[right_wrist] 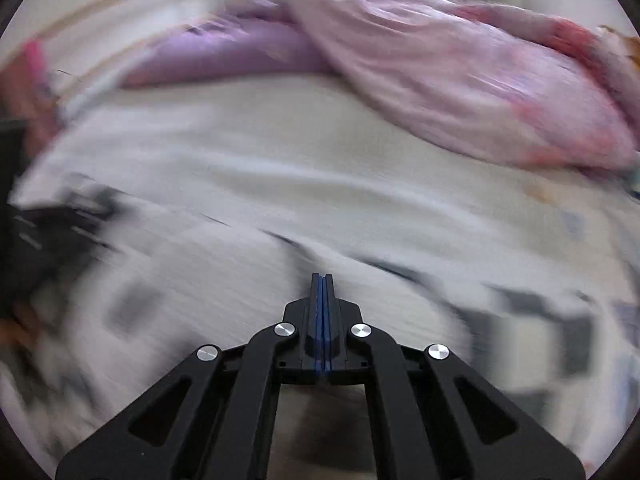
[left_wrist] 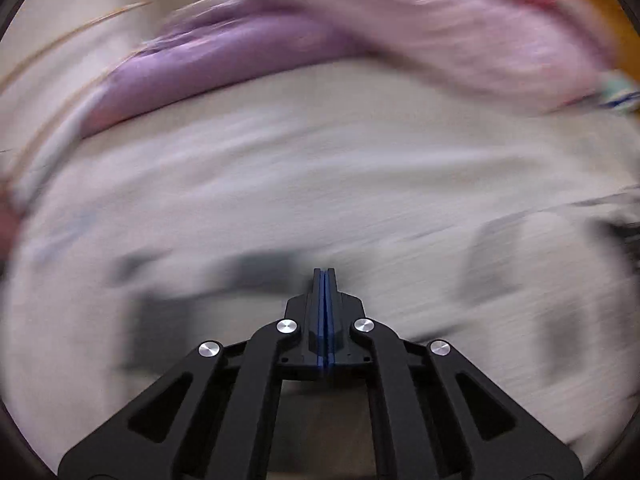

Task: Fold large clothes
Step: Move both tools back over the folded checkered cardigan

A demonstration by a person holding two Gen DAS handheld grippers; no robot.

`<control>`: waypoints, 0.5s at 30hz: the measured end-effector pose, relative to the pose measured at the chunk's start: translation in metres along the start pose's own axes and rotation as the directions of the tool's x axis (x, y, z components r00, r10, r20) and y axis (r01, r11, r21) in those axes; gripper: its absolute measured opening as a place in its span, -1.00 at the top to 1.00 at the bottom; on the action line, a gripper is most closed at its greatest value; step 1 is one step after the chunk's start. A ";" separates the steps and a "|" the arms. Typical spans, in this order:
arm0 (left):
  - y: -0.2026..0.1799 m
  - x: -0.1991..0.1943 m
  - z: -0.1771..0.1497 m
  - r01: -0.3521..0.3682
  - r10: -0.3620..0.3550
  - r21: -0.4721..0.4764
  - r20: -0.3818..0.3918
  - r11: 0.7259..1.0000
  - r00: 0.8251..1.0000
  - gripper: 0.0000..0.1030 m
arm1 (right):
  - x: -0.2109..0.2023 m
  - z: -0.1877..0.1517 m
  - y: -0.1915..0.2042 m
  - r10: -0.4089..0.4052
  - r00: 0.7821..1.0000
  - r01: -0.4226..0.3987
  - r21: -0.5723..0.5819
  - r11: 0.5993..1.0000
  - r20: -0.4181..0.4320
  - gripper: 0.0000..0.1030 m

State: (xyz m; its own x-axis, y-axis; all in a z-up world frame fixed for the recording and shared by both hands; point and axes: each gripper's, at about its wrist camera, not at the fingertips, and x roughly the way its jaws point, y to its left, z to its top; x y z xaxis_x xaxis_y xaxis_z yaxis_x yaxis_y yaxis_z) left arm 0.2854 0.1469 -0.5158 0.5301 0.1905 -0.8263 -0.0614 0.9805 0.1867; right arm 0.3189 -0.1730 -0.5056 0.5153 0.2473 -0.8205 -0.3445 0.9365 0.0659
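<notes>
No text, label, brand, number or sign could be read in either wrist view. Both pictures were heavily smeared by motion. The white garment spread on the bed carried dark blocks and streaks that may have been print or pattern, but in the left view they were only grey smudges, and in the right view the same cloth showed blurred dark patches with no letter shape. A small blue and green mark at the right edge of the pink bedding was too blurred to tell whether it was writing. The black gripper frames bore no legible marking.
</notes>
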 end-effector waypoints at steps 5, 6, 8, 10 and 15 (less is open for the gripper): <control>0.064 -0.013 -0.012 0.070 -0.070 -0.011 -0.035 0.997 0.997 0.95 | -0.027 -0.037 -0.111 -0.081 0.992 0.100 0.215 0.971 -0.093 1.00; 0.065 -0.018 -0.012 0.059 -0.060 -0.010 -0.038 0.998 0.997 0.95 | -0.038 -0.036 -0.113 -0.120 0.987 0.140 0.204 0.969 -0.110 1.00; 0.069 -0.027 -0.010 0.025 -0.027 -0.030 -0.072 0.999 0.997 0.95 | -0.048 -0.030 -0.103 -0.221 0.964 0.243 0.148 0.959 -0.150 0.95; 0.071 -0.039 -0.006 0.032 -0.040 -0.112 -0.069 0.993 0.997 0.94 | -0.060 -0.023 -0.100 -0.120 0.982 0.158 0.293 0.943 -0.144 0.89; 0.040 -0.034 -0.012 0.068 -0.083 -0.114 -0.129 0.991 0.988 0.94 | -0.048 0.000 -0.039 0.031 0.988 0.024 0.341 0.940 -0.153 0.89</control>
State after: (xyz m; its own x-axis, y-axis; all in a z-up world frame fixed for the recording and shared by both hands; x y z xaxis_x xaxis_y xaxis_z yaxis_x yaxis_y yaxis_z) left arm 0.2545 0.1805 -0.4861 0.4198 0.1132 -0.9005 -0.1214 0.9903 0.0679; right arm 0.3077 -0.2215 -0.4693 0.3787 0.2350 -0.8952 -0.0443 0.9707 0.2361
